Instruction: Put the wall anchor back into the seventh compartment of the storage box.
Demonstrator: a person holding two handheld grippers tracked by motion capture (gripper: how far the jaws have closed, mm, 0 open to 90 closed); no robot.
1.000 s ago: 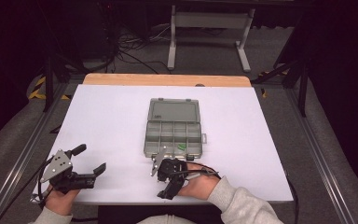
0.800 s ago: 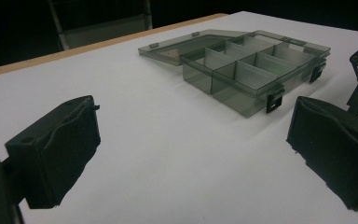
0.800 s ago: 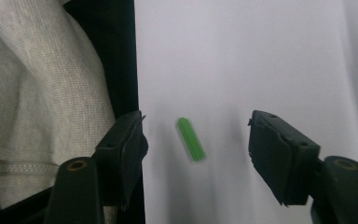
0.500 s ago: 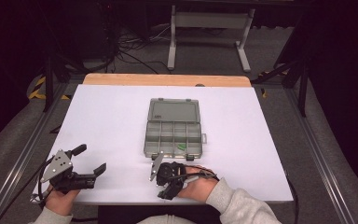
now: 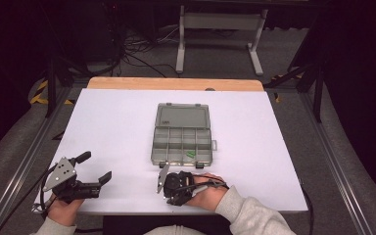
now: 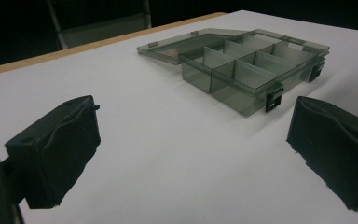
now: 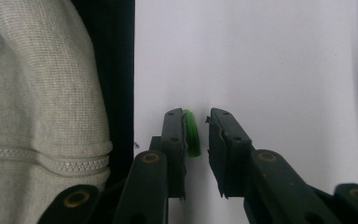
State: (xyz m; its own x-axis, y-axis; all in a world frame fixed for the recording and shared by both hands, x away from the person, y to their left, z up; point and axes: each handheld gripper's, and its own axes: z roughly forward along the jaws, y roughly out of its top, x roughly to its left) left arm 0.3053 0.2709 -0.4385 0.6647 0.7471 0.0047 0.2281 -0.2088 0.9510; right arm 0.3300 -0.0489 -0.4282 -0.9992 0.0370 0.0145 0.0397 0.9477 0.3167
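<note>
Held over the table's front edge, my right gripper (image 5: 174, 193) points down at the white tabletop. In the right gripper view its jaws (image 7: 198, 116) have just been closing. A small green piece (image 7: 191, 133) stands between them against one pad, and a narrow gap separates it from the other pad. An open grey compartment box (image 5: 183, 139) lies mid-table just beyond this gripper, with another green piece (image 5: 191, 154) in a near compartment. My left gripper (image 5: 96, 166) rests at the front left, wide open and empty. In the left gripper view, the left gripper (image 6: 191, 154) faces the box (image 6: 242, 60).
The box lid (image 5: 182, 116) lies folded back flat on the far side. The white table (image 5: 274, 147) has a wooden strip along its far edge. A grey sleeve (image 7: 37, 107) hangs beside the right gripper's jaws. Stands and cables sit on the floor behind.
In the high view the right gripper looks more drawn together than a second ago. Both hands stay in place, and the left gripper is unchanged.
</note>
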